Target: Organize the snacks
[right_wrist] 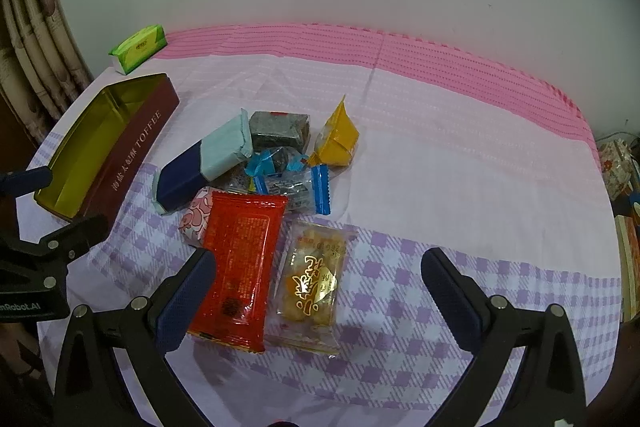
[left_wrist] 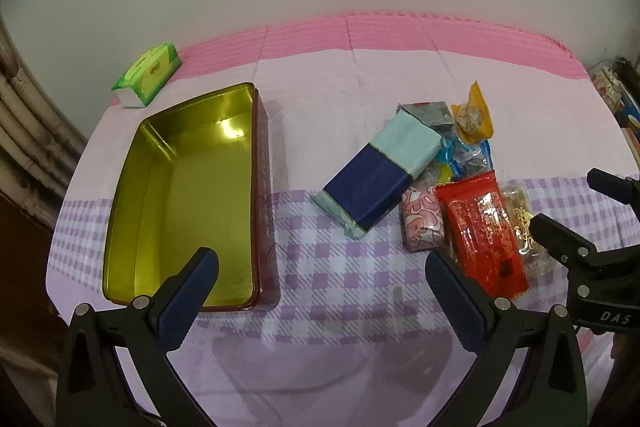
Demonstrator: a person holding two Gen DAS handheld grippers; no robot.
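Observation:
An open toffee tin (left_wrist: 180, 195) with a gold inside and maroon walls stands empty at the left; it also shows in the right wrist view (right_wrist: 136, 147). A pile of snacks lies to its right: a blue and mint pack (left_wrist: 380, 171) (right_wrist: 200, 163), a red pack (left_wrist: 480, 231) (right_wrist: 240, 259), a clear pack of yellow pieces (right_wrist: 312, 283), a pink patterned pack (left_wrist: 422, 223), a yellow pouch (right_wrist: 336, 141) and small wrapped sweets (right_wrist: 292, 183). My left gripper (left_wrist: 322, 267) is open and empty above the cloth between tin and pile. My right gripper (right_wrist: 318, 267) is open and empty, just above the red and clear packs.
A green tissue pack (left_wrist: 148, 75) (right_wrist: 138, 47) lies at the back left by the wall. The checked pink and purple cloth (left_wrist: 340, 87) covers the table. Curtains hang at the left and clutter (right_wrist: 620, 163) stands past the right edge.

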